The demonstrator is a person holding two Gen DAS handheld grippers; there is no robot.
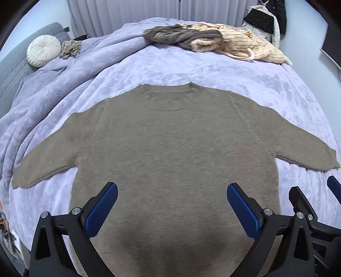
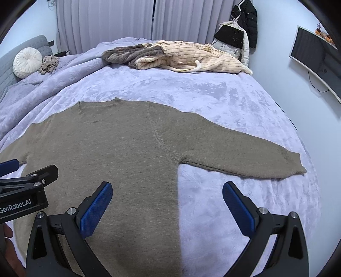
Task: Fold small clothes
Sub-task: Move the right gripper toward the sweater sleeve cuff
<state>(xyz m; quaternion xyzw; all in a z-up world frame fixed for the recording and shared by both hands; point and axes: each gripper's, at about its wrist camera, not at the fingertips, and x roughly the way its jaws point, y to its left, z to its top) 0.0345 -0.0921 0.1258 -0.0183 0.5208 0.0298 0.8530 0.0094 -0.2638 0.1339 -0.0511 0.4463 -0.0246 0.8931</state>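
We see the left claw (image 1: 172,209) with its blue-padded fingers spread wide, holding nothing, poised over the near, lower part of a brown sweater (image 1: 170,162). The right claw (image 2: 167,208) is likewise spread wide and holding nothing; its left finger (image 2: 97,209) lies over the sweater's right edge, its right finger over bare blanket. In the left wrist view, part of the right claw shows at the right edge; in the right wrist view, part of the left claw shows at the left edge, so the two sit just beside each other.

We note that the sweater (image 2: 119,153) lies flat on a lilac blanket (image 1: 191,70) covering the bed, neckline at the far side, hem toward the claws. Both sleeves are stretched out, one to the left, one to the right, each angled slightly toward the near side. The right sleeve (image 2: 240,153) ends near the right side of the bed.

At the far edge of the bed we see a heap of clothes (image 2: 177,56), grey-brown on the left and cream with thin stripes on the right. Far left, a round white cushion (image 1: 43,50) rests by a grey headboard (image 1: 12,70), with a small crumpled brown cloth (image 1: 70,48) just beside it. Curtains (image 2: 127,19) hang behind, jackets (image 2: 240,36) hang at far right, and a screen (image 2: 313,55) is on the right wall.
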